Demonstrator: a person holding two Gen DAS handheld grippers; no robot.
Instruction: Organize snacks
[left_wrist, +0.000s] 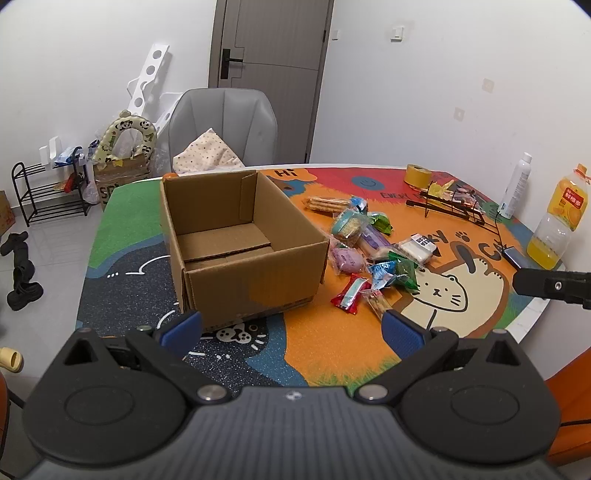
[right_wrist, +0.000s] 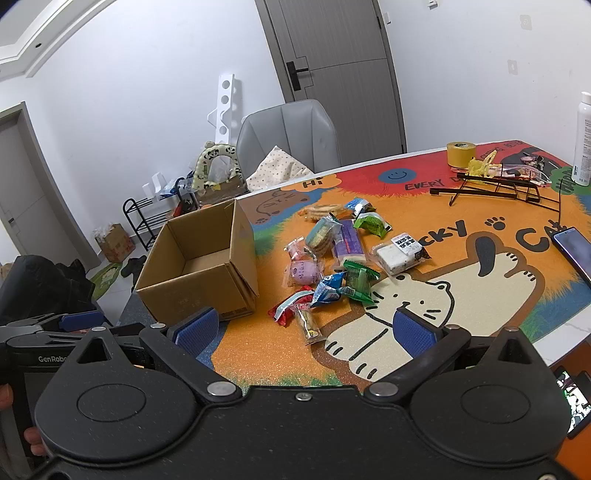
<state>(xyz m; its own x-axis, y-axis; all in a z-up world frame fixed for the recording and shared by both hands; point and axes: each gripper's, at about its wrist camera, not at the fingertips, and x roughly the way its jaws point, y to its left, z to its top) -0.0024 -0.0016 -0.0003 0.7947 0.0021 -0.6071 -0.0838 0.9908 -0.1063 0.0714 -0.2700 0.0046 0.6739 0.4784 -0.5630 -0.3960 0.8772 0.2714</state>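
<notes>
We're holding left tool (left_wrist: 291, 326) & right tool (right_wrist: 308, 328) spread wide, gripping nothing, above table (left_wrist: 332, 343). Snacks (right_wrist: 332, 254) lying loose just right of cardboard box (left_wrist: 236, 240).

A lived-in room of a home, by all signs; a grey door (left_wrist: 271, 55) with a black lever handle stands at the far wall, and a grey padded chair (left_wrist: 223, 125) with a dotted cushion (left_wrist: 207, 153) is drawn up to the far side of the table; the table wears a bright cartoon-cat mat (right_wrist: 424, 295); far left on the tiled floor are a black wire shoe rack (left_wrist: 48, 192) and dark boots (left_wrist: 20, 271); far right on the table stand a juice bottle (left_wrist: 557, 221) and a white spray bottle (left_wrist: 515, 190).
</notes>
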